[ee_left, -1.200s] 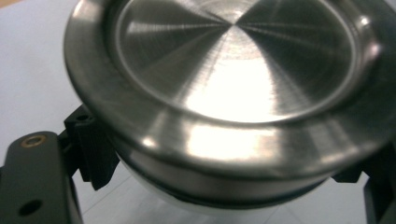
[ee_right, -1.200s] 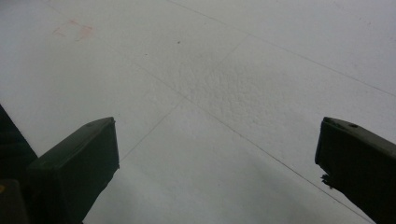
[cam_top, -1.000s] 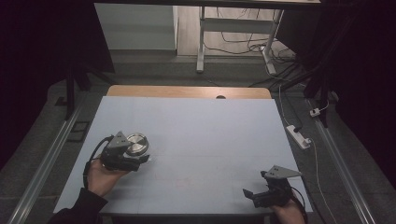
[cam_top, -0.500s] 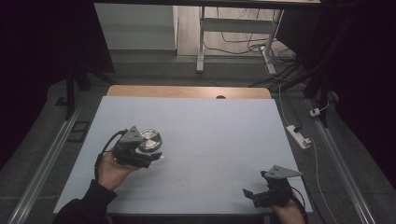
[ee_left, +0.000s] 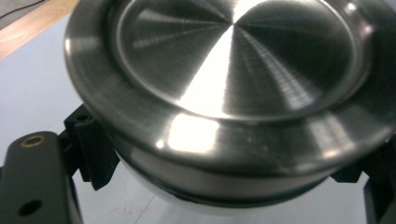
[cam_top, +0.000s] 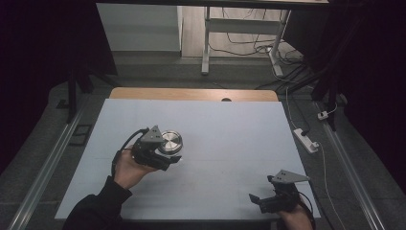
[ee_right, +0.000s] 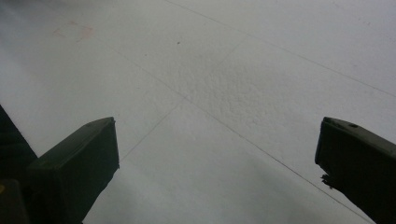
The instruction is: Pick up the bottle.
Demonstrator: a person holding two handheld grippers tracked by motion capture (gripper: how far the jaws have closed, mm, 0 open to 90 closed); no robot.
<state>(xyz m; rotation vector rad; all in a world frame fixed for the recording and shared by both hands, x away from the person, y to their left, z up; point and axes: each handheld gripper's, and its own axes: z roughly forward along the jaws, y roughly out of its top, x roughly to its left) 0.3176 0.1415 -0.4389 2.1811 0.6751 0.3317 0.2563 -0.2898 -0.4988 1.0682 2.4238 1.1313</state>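
I've got the left gripper (cam_top: 165,154) clamped on a round steel container (cam_top: 171,141), its jaws pinching the body from either side just under the lid. In the left gripper view the container (ee_left: 233,93) sits right up against the lens, brushed metal top facing me with a raised rim around it and a pale lower section beneath, black jaws tight on both flanks. From the high view it's over the left half of the pale blue table (cam_top: 230,129), with the hand (cam_top: 125,168) wrapped around the gripper body. Over at the near right corner the right gripper (cam_top: 261,201) hangs low, jaws spread wide with nothing between them; in the right gripper view I see bare table surface (ee_right: 210,93) between the two black jaws.
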